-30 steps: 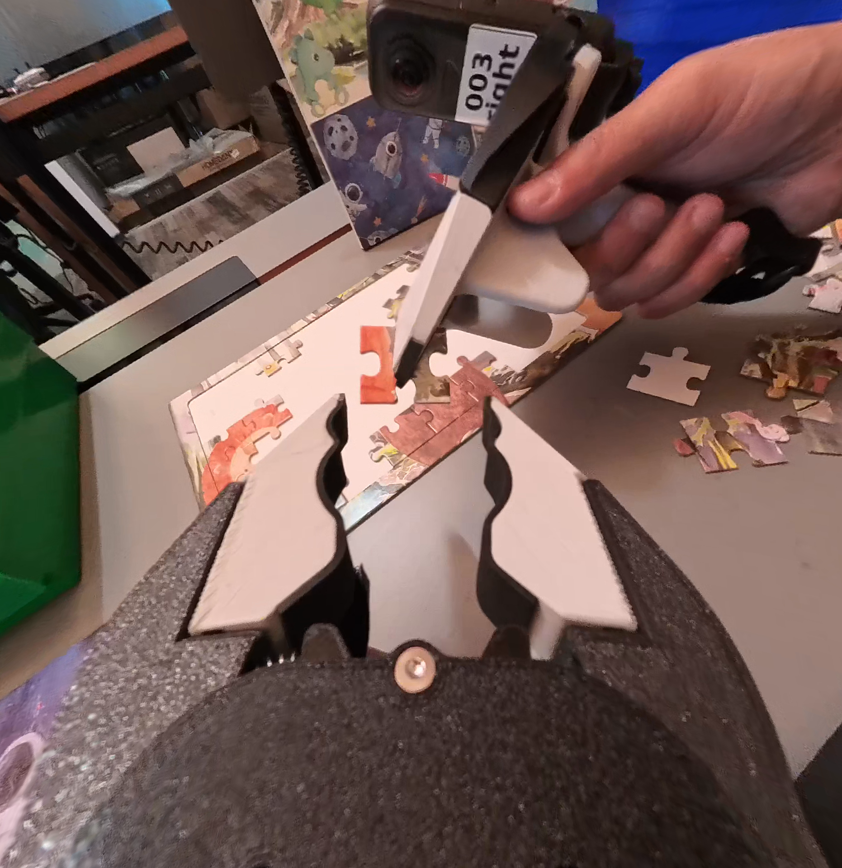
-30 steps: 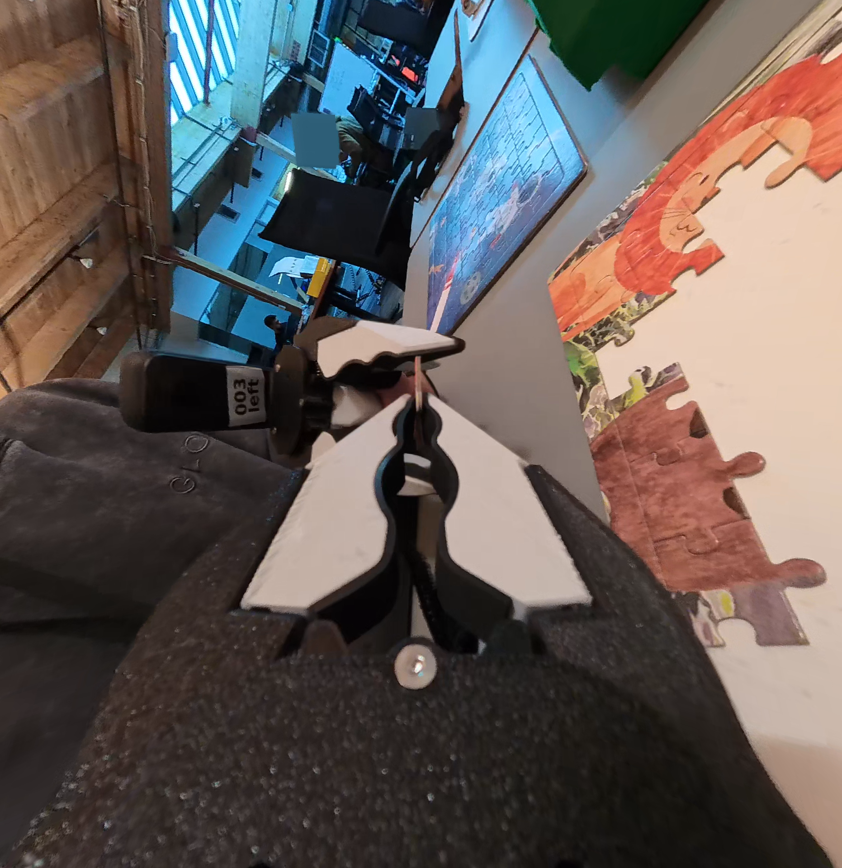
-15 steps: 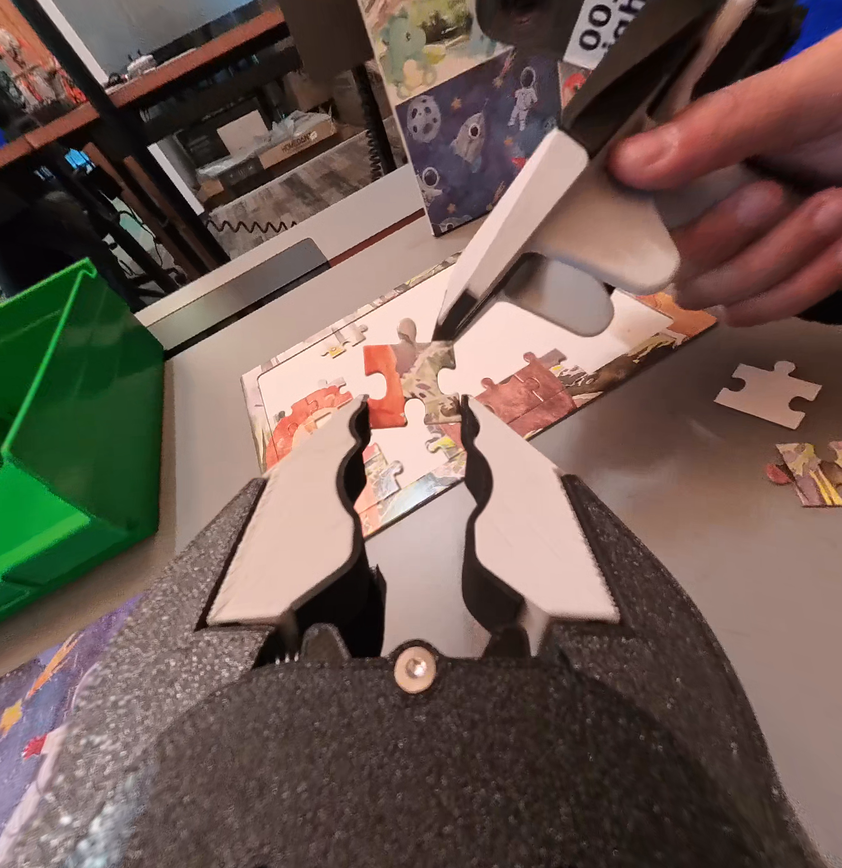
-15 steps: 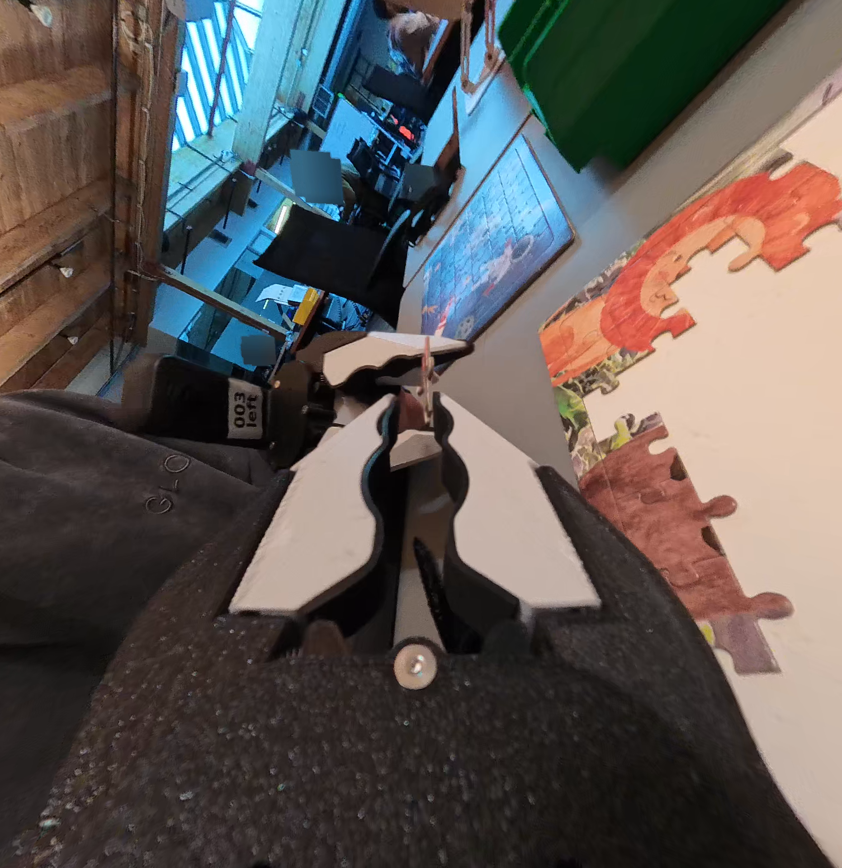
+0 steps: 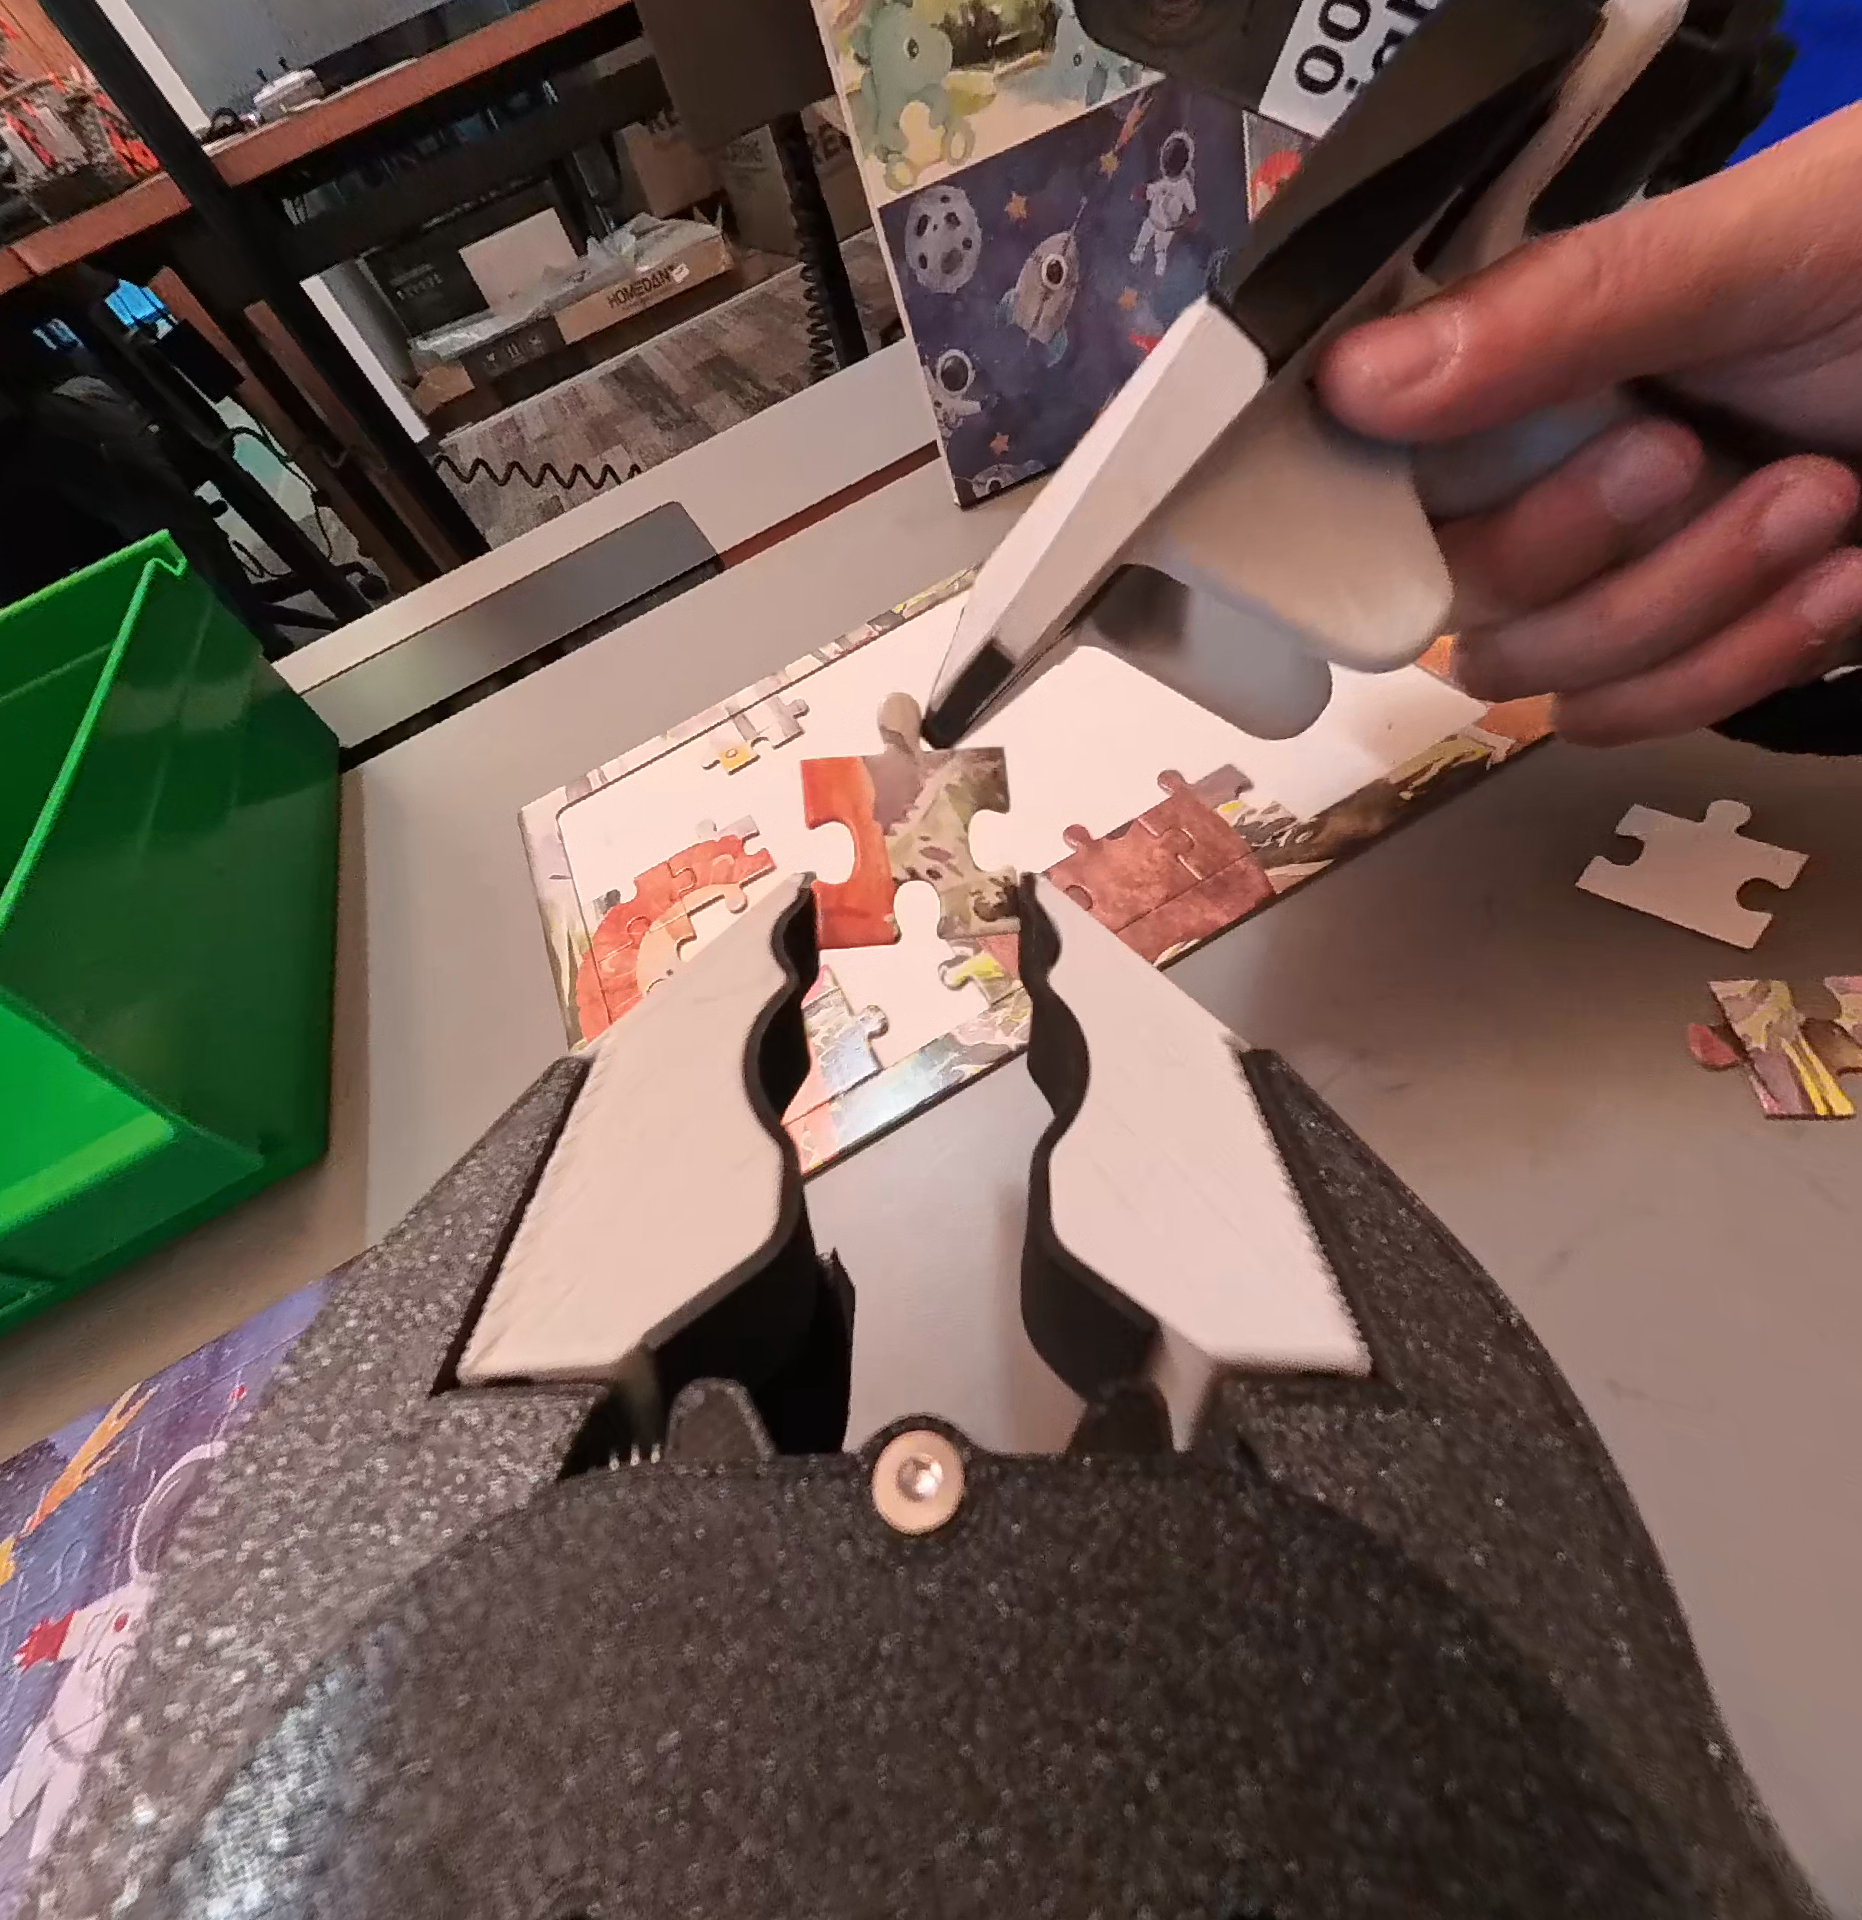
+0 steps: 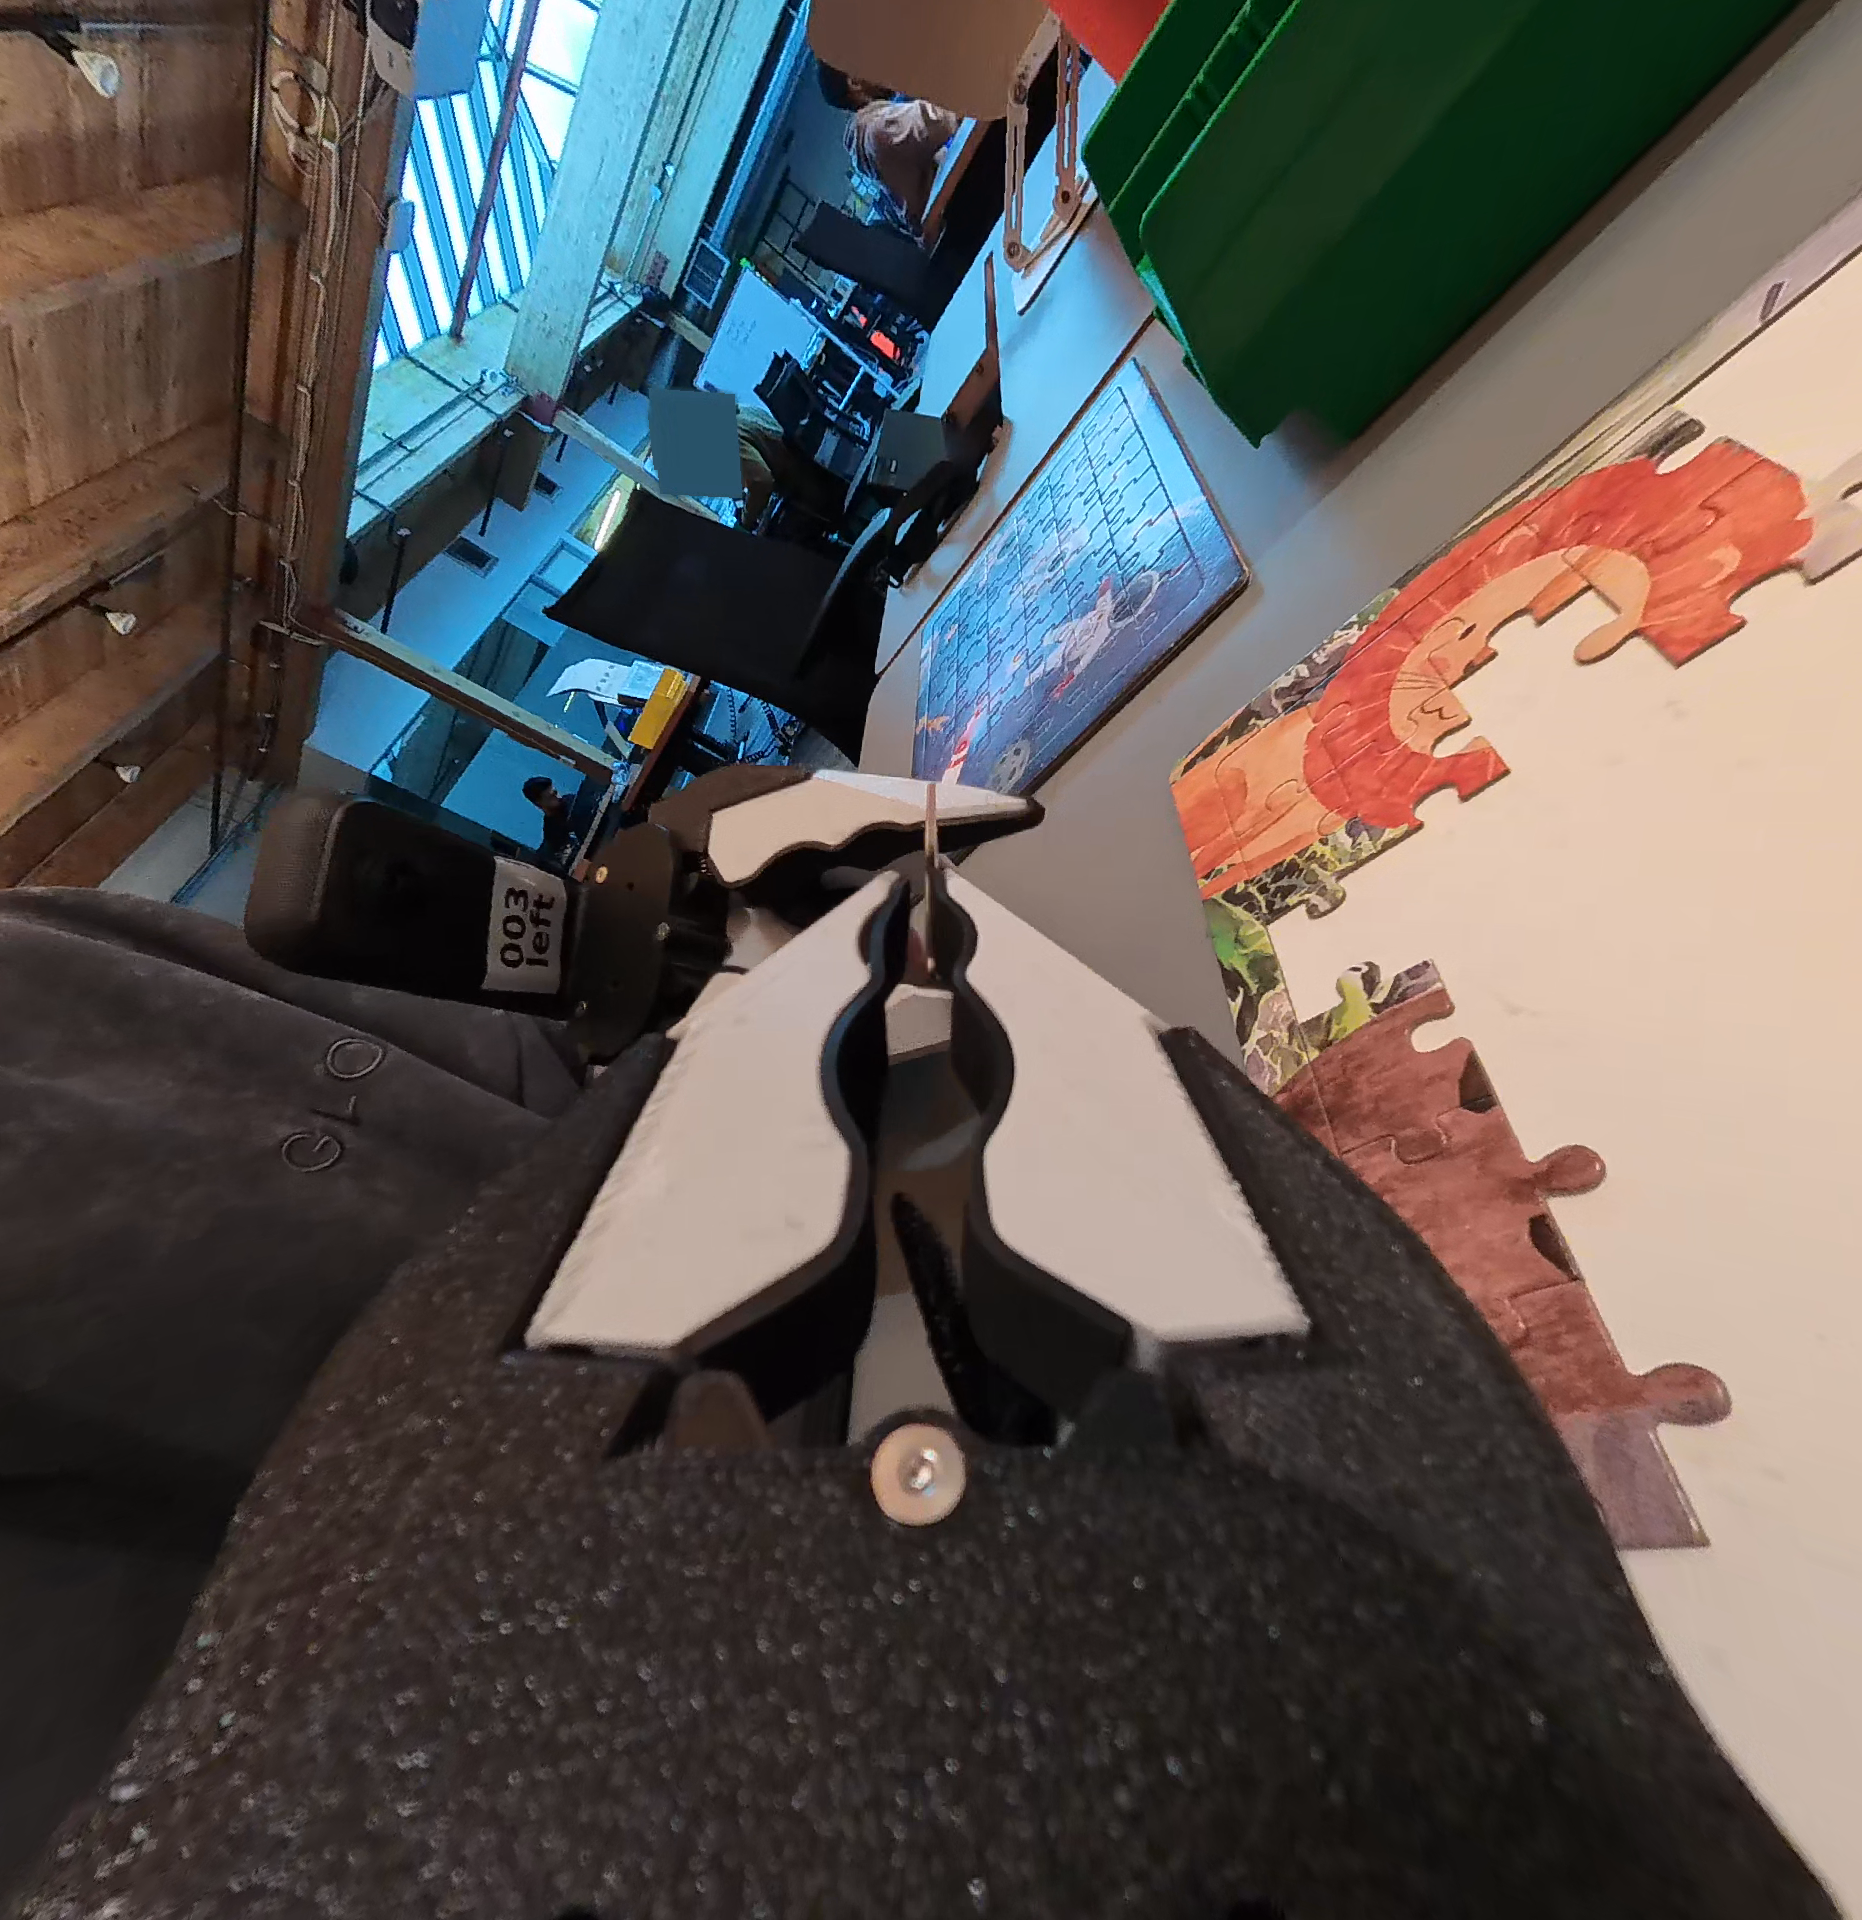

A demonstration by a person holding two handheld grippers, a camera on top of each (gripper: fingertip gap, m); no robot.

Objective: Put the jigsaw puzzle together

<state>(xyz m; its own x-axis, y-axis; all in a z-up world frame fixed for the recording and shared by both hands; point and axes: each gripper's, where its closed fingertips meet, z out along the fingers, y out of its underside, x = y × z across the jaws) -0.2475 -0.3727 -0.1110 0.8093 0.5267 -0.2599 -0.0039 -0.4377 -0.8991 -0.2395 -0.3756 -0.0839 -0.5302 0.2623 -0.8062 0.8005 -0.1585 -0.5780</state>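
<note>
A wide workshop room opens up behind the action in the right wrist view: wood-plank walls, a bright slatted window [image 6: 459, 208], dark office chairs [image 6: 761, 613] and benches well back. In the left wrist view, dark metal shelving [image 5: 283, 239] with cardboard boxes stands beyond the table's far edge. The grey table [image 5: 1426, 1195] itself is plain and matte. On it, at the left, sits a green bin [image 5: 127, 883], and near it a finished space-themed puzzle [image 6: 1072, 592] lies flat. A picture box [image 5: 1041, 260] with rockets and astronauts stands upright at the back.

Centre stage is the puzzle tray [image 5: 1062, 727], white inside, with an orange lion section [image 5: 657, 914] along its left side and a brown section [image 5: 1166, 862] along its near edge. Out to the right, well apart from the tray, a face-down white piece [image 5: 1685, 873] and a small colourful cluster [image 5: 1800, 1039] lie loose.

The right gripper [image 5: 942, 727], held by a hand [image 5: 1633, 436], comes in from above with its jaws pinched tight on the top knob of an orange-and-grey joined piece [image 5: 896, 842], which hangs over the tray's white middle. Whether that piece touches the board, I cannot tell. The left gripper [image 5: 911, 894] hovers just in front with its jaws spread apart and nothing between them.
</note>
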